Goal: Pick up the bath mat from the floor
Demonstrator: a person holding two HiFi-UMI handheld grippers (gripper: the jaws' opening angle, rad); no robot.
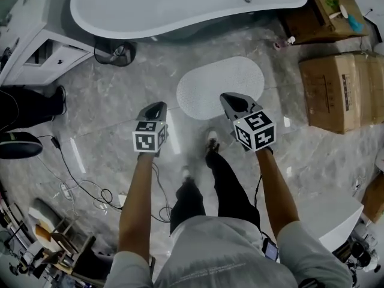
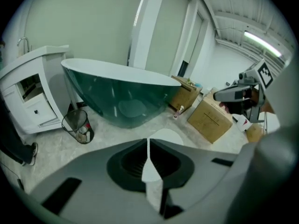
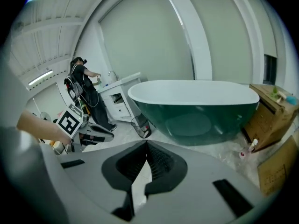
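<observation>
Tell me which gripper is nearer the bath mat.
Right. In the head view the right gripper shows over the near edge of the bath mat, while the left gripper hangs over bare floor off the mat's left side.

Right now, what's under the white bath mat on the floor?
The bath mat lies flat on the grey marbled floor. Only floor shows around its edges; anything directly beneath is covered by the mat, and the right gripper hides part of its near edge.
</observation>
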